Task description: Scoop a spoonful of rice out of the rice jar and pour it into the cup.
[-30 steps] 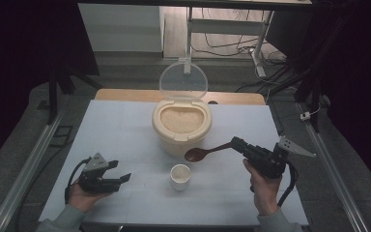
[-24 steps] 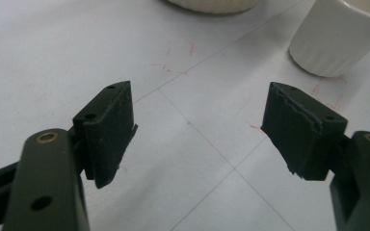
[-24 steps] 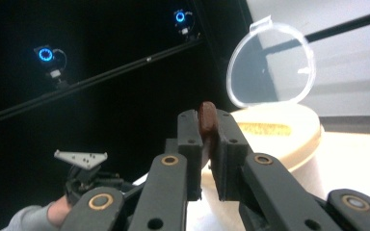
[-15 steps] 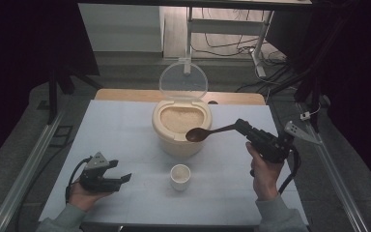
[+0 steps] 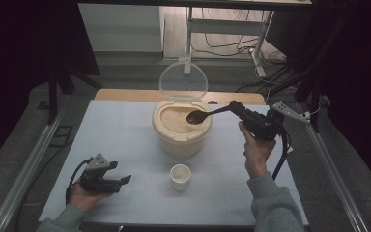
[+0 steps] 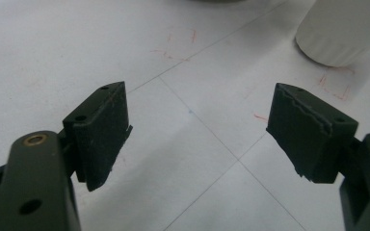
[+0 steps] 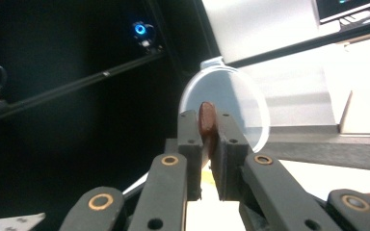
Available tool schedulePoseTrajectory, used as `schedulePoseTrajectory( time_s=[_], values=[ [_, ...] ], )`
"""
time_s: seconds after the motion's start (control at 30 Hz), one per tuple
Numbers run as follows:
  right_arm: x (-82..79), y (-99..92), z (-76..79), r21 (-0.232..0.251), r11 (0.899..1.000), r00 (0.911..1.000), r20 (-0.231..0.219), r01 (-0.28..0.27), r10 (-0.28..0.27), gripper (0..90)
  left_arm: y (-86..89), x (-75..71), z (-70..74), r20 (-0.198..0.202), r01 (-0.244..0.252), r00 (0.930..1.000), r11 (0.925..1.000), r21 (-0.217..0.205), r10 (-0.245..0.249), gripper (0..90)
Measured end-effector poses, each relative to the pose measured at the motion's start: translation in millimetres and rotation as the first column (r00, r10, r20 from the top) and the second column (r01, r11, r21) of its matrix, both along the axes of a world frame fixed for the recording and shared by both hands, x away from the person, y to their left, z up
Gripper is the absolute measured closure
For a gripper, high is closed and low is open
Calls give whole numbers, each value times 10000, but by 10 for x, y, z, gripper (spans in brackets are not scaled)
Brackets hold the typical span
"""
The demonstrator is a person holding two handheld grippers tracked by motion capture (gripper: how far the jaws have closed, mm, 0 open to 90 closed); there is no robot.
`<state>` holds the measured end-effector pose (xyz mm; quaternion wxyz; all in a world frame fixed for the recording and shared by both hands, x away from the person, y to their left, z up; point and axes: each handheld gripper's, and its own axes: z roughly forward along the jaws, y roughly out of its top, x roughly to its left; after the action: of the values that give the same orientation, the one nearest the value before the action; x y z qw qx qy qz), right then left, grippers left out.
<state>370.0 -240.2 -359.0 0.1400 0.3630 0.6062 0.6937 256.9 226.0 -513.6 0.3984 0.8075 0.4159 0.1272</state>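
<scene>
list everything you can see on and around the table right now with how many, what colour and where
table: one, pale blue-white top, centre of the high view
wooden board: one, tan, along the table's far edge
container: one, cream, holding pale grains, middle of the table
lid: one, clear, standing open behind the container
cup: one, white, on the table in front of the container
spoon: one, dark brown, bowl over the container's near-right rim
rails: two, grey metal, beside the table
cables: several, dark, on the floor beyond
left gripper: one, black, open, low over the table's near left
right gripper: one, black, shut on the spoon's handle
</scene>
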Motion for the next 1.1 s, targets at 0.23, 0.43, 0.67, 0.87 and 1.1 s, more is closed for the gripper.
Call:
schedulePoseTrajectory(
  time_s=[0.23,0.43,0.67,0.87,1.1],
  values=[
    [149,149,-7,-1139,9909,9974,118,723,-714,828,-31,-6,-12,-6,86,10000,9998,171,-86,222],
    [184,212,-46,-1683,9801,9944,244,1055,-1028,828,-52,-8,-12,49,207,9998,9995,224,-208,223],
    [211,366,-62,-2723,9514,9893,639,1441,-1315,827,-49,-3,-16,-7,230,9997,9995,221,-230,223],
    [262,477,-162,-2574,9608,9936,-190,1030,-1116,829,-51,-4,-18,-32,243,9997,9995,218,-243,224],
    [350,454,-341,-1437,9879,9841,-1582,586,-813,828,-51,1,-21,-55,268,9996,9994,236,-267,224]
  ],
)
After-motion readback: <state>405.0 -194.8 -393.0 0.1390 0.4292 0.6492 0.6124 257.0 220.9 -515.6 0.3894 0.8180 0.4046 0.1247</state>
